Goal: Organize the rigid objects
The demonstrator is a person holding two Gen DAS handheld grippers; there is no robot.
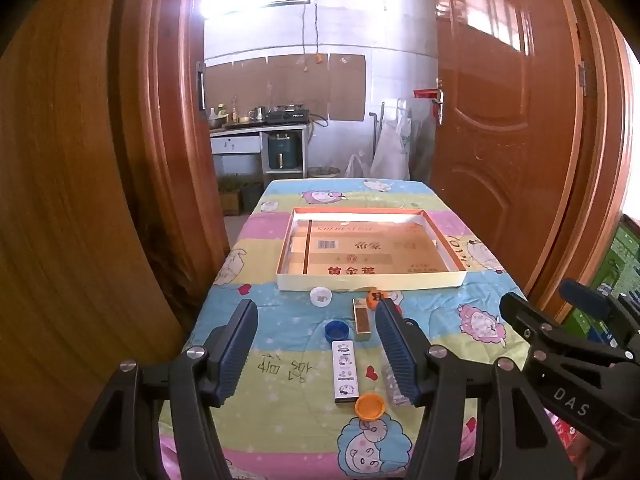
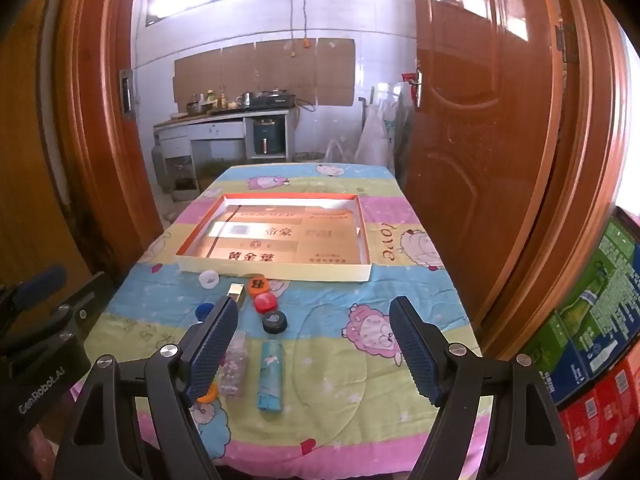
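Observation:
A shallow white and orange tray (image 1: pixel 372 280) (image 2: pixel 276 270) lies at the table's middle. In front of it lie a white cap (image 1: pixel 321 296) (image 2: pixel 209 279), a gold box (image 1: pixel 362 319) (image 2: pixel 237 292), a blue cap (image 1: pixel 337 331) (image 2: pixel 203 310), a white patterned lighter (image 1: pixel 345 372), an orange cap (image 1: pixel 370 407), a clear lighter (image 2: pixel 236 364), a teal lighter (image 2: pixel 270 376), a red cap (image 2: pixel 265 303), a black cap (image 2: pixel 274 322) and another orange cap (image 2: pixel 258 285). My left gripper (image 1: pixel 318 354) is open and empty above the lighters. My right gripper (image 2: pixel 314 350) is open and empty.
The table carries a cartoon-print cloth (image 1: pixel 480 320) (image 2: pixel 380 320). Wooden door leaves (image 1: pixel 500 160) (image 2: pixel 480 160) flank its far end, with a kitchen behind. Stacked coloured cartons (image 2: pixel 600 320) stand at the right. The right gripper's body (image 1: pixel 568 352) shows in the left wrist view.

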